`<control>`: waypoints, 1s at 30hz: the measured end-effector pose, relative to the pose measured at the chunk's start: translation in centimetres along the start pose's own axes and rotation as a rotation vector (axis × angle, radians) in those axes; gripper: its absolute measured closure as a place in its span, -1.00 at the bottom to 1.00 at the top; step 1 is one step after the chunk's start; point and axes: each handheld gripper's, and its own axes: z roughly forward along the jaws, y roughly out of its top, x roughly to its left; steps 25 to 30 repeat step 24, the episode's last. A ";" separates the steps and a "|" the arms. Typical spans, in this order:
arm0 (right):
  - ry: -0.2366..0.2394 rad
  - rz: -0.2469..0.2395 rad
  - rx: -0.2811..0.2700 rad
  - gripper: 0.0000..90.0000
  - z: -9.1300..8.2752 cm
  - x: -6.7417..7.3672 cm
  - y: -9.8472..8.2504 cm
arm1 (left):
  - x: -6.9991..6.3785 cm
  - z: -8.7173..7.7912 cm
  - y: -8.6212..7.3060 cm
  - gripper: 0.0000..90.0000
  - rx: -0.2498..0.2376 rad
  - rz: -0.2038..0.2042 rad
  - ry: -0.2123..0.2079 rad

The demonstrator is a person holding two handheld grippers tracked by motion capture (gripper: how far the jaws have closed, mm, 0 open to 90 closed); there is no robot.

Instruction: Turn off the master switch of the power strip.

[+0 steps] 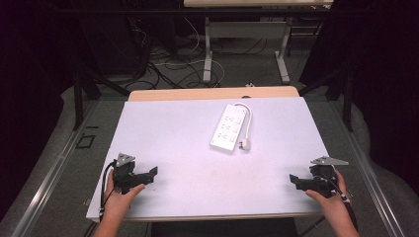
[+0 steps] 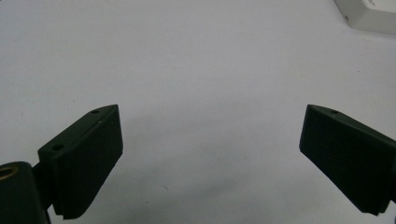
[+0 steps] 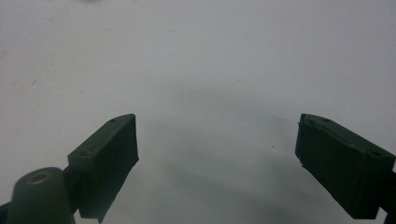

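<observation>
A white power strip (image 1: 229, 127) lies on the white tabletop (image 1: 173, 133), right of centre toward the far side, with its cord looped and its plug (image 1: 244, 144) beside its near end. My left gripper (image 1: 151, 173) rests near the front left edge, held by a hand, with its jaws pointing right. In the left gripper view the left gripper (image 2: 210, 158) is open over bare tabletop, and a corner of the power strip (image 2: 369, 14) shows at top right. My right gripper (image 1: 294, 179) sits near the front right edge, pointing left. In the right gripper view the right gripper (image 3: 217, 158) stands open just above the surface, nothing between its jaws.
A wooden table edge (image 1: 212, 93) runs along the far side of the white top. Behind it, cables (image 1: 168, 69) lie on the floor by the legs of another table (image 1: 207, 49). Dark curtains close in both sides.
</observation>
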 end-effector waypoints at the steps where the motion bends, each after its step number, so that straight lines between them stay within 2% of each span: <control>1: -0.011 0.007 -0.001 -0.72 0.1 0.1 -0.1 | 0.0 0.0 0.0 -0.87 0.000 0.000 0.000; 5: -0.006 -0.003 0.016 -0.72 0.3 0.1 -0.3 | 0.0 0.0 0.0 -0.87 0.001 0.001 0.000; 23: -0.005 -0.006 0.015 -0.70 0.6 0.2 -0.9 | 0.1 -0.1 0.1 -0.87 0.012 0.007 -0.001; 30: -0.005 -0.005 0.014 -0.70 0.6 0.2 -0.9 | 0.0 0.0 0.0 -0.87 0.001 0.005 0.002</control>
